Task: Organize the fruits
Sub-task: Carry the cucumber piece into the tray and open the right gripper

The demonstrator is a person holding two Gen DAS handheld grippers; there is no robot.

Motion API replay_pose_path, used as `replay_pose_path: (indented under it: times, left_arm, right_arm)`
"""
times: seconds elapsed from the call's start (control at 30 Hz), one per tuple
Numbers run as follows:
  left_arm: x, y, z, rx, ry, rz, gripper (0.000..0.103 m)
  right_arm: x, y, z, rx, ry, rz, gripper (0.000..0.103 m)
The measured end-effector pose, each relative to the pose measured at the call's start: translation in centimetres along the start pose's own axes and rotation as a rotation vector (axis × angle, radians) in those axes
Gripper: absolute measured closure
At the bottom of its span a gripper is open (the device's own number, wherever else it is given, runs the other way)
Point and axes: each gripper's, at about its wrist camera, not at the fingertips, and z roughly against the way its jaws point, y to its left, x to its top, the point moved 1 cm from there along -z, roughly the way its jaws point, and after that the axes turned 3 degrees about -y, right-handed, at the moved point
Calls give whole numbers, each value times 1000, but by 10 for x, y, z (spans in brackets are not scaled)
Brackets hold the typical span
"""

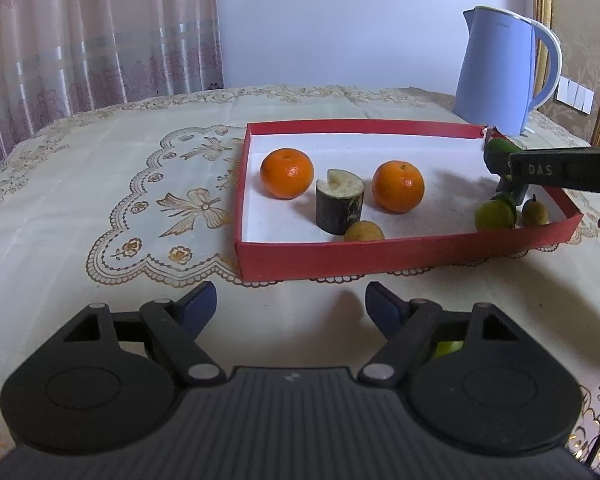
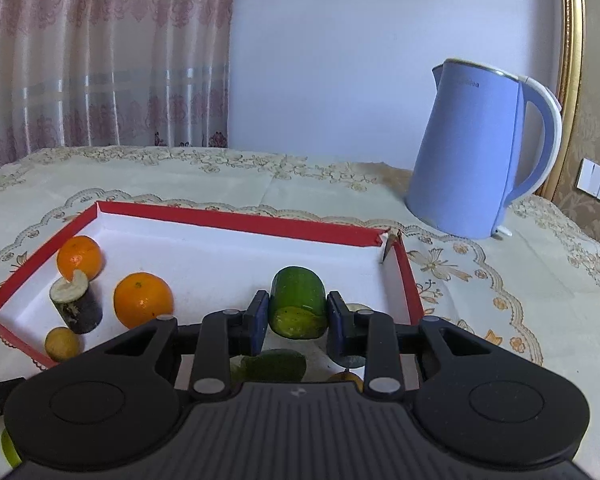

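Note:
A red tray (image 1: 380, 258) with a white floor lies on the table; it also shows in the right wrist view (image 2: 228, 218). In it are two oranges (image 1: 287, 173) (image 1: 398, 186), a dark cut stalk piece (image 1: 339, 206), a small yellow fruit (image 1: 364, 232), a green-yellow fruit (image 1: 495, 214) and a small brownish fruit (image 1: 535, 212). My right gripper (image 2: 298, 314) is shut on a green cucumber piece (image 2: 298, 300), held over the tray's right end. My left gripper (image 1: 291, 306) is open and empty, in front of the tray's near wall.
A blue electric kettle (image 2: 476, 156) stands behind the tray's right corner. A cream embroidered tablecloth (image 1: 120, 184) covers the table. A green fruit (image 1: 448, 347) lies on the cloth under my left gripper's right arm. Curtains hang at the back left.

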Motion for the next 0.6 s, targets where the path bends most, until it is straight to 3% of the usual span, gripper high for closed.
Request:
replay_pose_path:
  times: [0.23, 0.6]
  left_arm:
    - [0, 0, -1, -1, 5, -2, 23]
    - [-1, -1, -3, -5, 10, 0, 22]
  right_arm:
    - [5, 0, -4, -3, -1, 0, 72]
    - [2, 18, -49, 15, 104, 44, 72]
